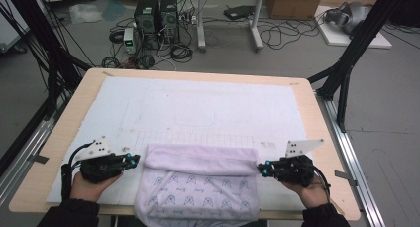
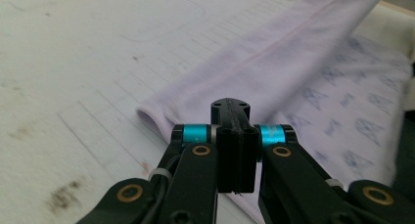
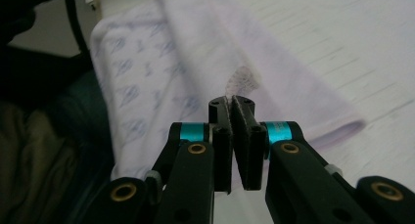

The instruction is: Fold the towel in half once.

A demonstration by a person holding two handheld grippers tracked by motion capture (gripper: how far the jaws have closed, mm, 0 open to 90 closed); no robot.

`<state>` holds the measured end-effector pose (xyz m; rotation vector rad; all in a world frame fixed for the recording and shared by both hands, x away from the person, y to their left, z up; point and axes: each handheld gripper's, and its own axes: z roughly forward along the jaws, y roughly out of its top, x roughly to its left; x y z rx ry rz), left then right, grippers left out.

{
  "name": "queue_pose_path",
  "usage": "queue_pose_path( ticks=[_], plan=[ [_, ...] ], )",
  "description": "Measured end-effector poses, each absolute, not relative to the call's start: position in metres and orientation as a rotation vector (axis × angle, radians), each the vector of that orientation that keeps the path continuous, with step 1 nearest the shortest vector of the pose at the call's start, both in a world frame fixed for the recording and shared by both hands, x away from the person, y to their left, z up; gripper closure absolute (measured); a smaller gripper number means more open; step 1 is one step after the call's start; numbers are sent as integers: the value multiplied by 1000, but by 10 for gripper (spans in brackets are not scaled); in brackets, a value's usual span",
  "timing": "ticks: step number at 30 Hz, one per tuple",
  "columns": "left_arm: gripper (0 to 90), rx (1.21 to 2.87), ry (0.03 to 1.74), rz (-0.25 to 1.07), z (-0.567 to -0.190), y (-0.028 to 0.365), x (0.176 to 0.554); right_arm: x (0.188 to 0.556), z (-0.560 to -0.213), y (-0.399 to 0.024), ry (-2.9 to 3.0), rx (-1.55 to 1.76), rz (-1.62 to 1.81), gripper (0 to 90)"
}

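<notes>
At the near edge of the desk (image 1: pixel 59 138) the pale lilac cloth (image 1: pixel 198 182) lies folded over on itself, its printed lower part hanging off the front. You hold the left gripper (image 1: pixel 132 160) at its left edge and the right gripper (image 1: pixel 262 168) at its right edge. Both sets of jaws are closed tight. The right pinches a bit of hem with a tag (image 3: pixel 242 82). Whether the left has any fabric, I cannot tell. Risks: a thin bite may slip if you lift unevenly; the fold would skew. The overhanging part could drag the cloth off the desk.
</notes>
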<state>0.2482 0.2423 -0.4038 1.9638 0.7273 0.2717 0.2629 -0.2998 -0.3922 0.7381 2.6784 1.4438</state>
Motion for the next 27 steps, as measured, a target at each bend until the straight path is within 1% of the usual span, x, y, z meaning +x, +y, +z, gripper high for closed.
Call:
queue_pose_path(
  ticks=[1,2,4,5,7,8,10,12,13,14,15,16,17,18,19,20,22,27],
  plan=[
    [892,1981,728,270,-405,241,247,259,-396,-300,2718,723,1442,825],
    [856,2002,738,279,-406,240,249,256,-400,-301,2737,729,1402,778],
    [739,2012,781,277,-410,235,258,258,-406,-301,2725,788,1346,673],
    [712,2029,780,279,-411,232,264,260,-407,-301,2711,822,1350,659],
    [699,2040,781,272,-413,225,275,267,-408,-298,2694,838,1368,635],
    [676,2043,789,259,-415,221,281,270,-408,-294,2674,835,1366,634],
    [610,2066,814,244,-420,214,293,278,-416,-284,2684,854,1375,606],
    [585,2087,831,223,-427,207,302,286,-425,-276,2699,857,1366,594],
    [587,2091,839,213,-429,206,305,290,-430,-272,2736,873,1347,572],
    [596,2100,842,197,-433,204,307,292,-433,-269,2754,879,1328,569],
    [645,2126,827,197,-436,202,308,293,-436,-265,2777,858,1276,570],
    [721,2133,823,193,-438,201,308,293,-439,-262,2795,849,1236,589],
    [761,2152,800,205,-440,200,307,293,-439,-261,2791,843,1230,623],
    [784,2149,783,236,-440,199,304,291,-438,-262,2790,830,1227,709],
    [834,2139,775,237,-441,200,303,291,-437,-263,2802,815,1234,755],
    [849,2135,781,233,-441,199,302,292,-438,-263,2823,808,1244,798],
    [856,2128,783,234,-441,200,300,291,-440,-263,2829,812,1252,832],
    [855,2052,748,257,-427,205,290,288,-429,-266,2775,785,1273,837]
  ],
)
